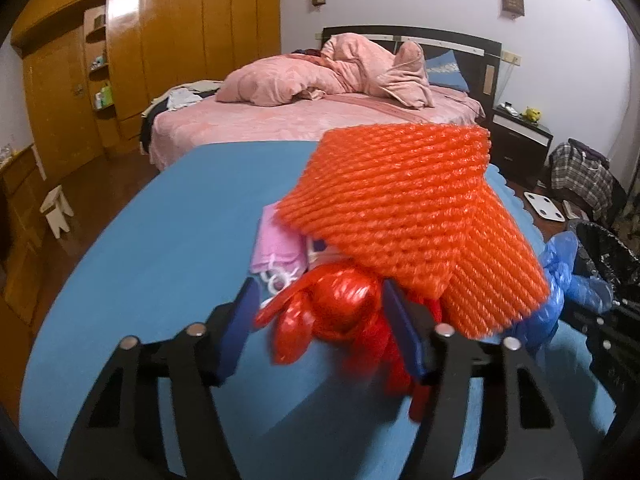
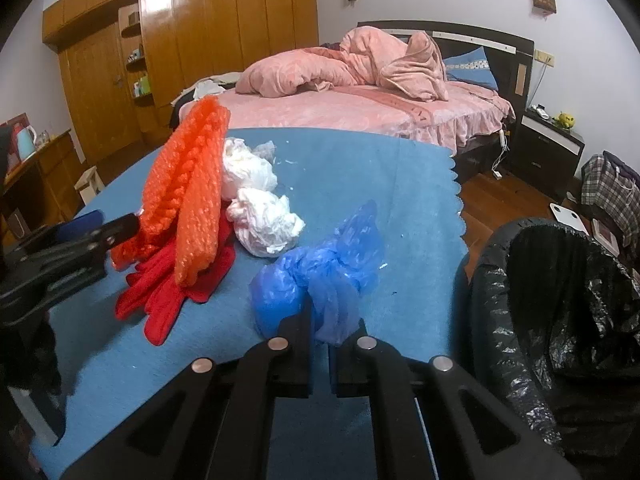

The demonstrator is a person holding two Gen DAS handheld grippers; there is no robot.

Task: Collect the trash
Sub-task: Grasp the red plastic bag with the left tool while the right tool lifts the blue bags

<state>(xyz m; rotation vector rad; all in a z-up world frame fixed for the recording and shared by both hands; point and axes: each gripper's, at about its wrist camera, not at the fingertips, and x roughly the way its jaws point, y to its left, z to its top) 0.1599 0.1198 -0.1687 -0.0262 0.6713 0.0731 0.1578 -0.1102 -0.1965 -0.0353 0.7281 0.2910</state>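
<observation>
My left gripper [image 1: 320, 312] has its jaws around a red plastic bag [image 1: 340, 312] with an orange foam net [image 1: 404, 216] resting on it; the pads look apart, closing on the bag. My left gripper also shows in the right wrist view [image 2: 120, 226] beside the orange net [image 2: 192, 184] and red bag [image 2: 172, 288]. My right gripper [image 2: 320, 336] is shut on a crumpled blue plastic bag [image 2: 320, 276] on the blue table cloth [image 2: 400, 184]. Two white crumpled bags [image 2: 264, 220] lie behind. A black-lined trash bin [image 2: 560, 312] stands at the right.
A pink packet [image 1: 276, 244] lies behind the red bag. The blue bag [image 1: 560, 280] and bin [image 1: 608, 256] show at the right of the left wrist view. A pink bed [image 2: 360, 104], wooden wardrobe [image 2: 180, 32] and nightstand [image 2: 548, 152] stand beyond the table.
</observation>
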